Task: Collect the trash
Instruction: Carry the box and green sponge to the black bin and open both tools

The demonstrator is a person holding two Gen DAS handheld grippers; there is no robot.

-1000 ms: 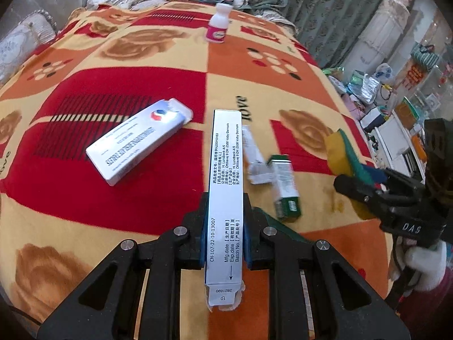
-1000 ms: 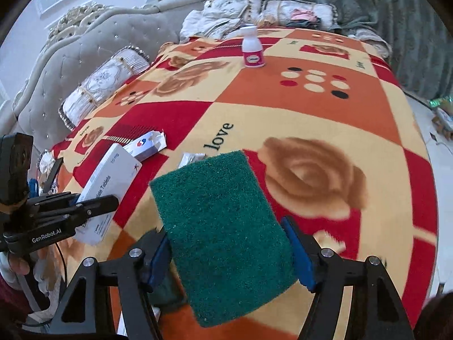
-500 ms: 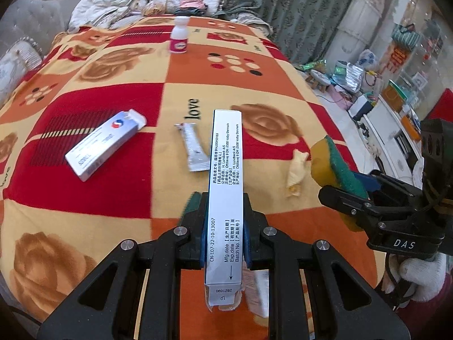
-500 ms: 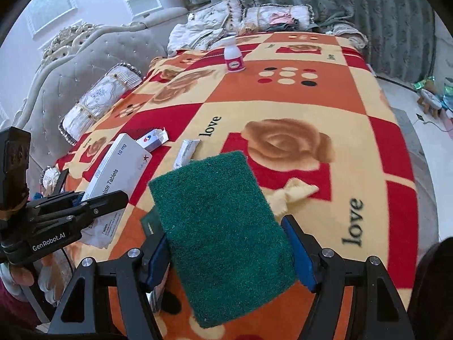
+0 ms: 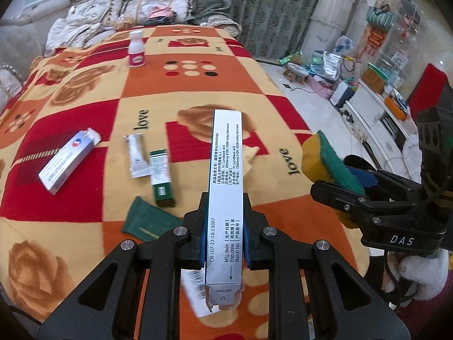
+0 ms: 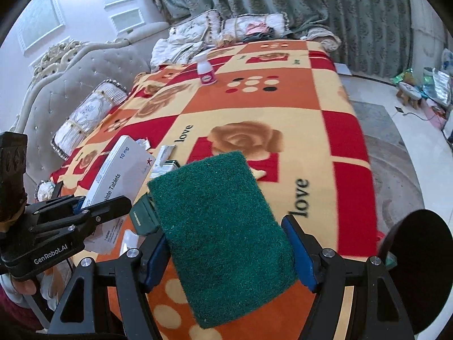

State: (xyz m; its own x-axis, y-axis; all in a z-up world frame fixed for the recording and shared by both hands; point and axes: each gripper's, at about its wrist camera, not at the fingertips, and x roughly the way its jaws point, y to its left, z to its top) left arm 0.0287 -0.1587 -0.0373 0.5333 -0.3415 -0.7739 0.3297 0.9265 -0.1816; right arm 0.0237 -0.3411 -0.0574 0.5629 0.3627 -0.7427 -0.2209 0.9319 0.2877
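Note:
My left gripper [image 5: 223, 223] is shut on a long white tablet box [image 5: 226, 187], held above the patterned blanket [image 5: 170, 90]; the box also shows in the right wrist view [image 6: 119, 175]. My right gripper [image 6: 226, 243] is shut on a green and yellow sponge [image 6: 223, 232], seen at the right in the left wrist view [image 5: 328, 164]. On the blanket lie a white and blue box [image 5: 68, 161], a silver sachet [image 5: 136, 155], a green box [image 5: 161, 178], a dark green packet [image 5: 150, 222], a crumpled yellow scrap [image 5: 249, 153] and a white bottle with a pink label [image 5: 136, 48].
Pillows and bedding [image 5: 113, 14] lie at the far end, a grey tufted headboard [image 6: 56, 96] at the left. The floor [image 6: 396, 147] to the right holds a stool [image 5: 296, 70] and clutter. A dark round object [image 6: 419, 269] sits at the lower right.
Both grippers have pulled back and risen from the blanket with their loads. More of the bed and the floor is in view, and the green box and green packet show again.

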